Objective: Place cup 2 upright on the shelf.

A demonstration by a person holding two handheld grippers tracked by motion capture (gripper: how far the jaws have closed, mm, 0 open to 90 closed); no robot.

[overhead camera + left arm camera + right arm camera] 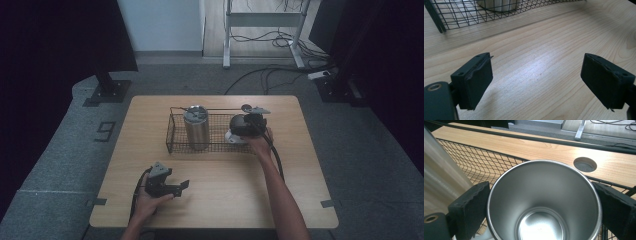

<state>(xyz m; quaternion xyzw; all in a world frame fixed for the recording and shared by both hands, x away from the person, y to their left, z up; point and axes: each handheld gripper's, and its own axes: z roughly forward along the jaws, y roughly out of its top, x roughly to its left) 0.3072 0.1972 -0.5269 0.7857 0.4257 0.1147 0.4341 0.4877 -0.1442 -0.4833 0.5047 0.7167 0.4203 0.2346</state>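
A: Jaws, right gripper (541, 202): one pad pressed to each outer side of a polished steel cup (544, 202), mouth open to the camera and empty. Clamped, by my reading.

B: And the cup's place?

A: Inside the black wire mesh basket (172, 137), at its right end. A tall brushed-steel tumbler with a lid (196, 127) stands upright at the basket's left end, apart from the cup.

B: Left gripper (182, 186)?

A: Jaws wide apart, nothing between them; it hovers over bare light wooden table (225, 185) in front of the basket, towards the person.

B: Progress?

A: Whether the cup is touching the basket floor or raised, I cannot tell. I judge the grip made, with the carrying, in or out, left to do. The tumbler is untouched.
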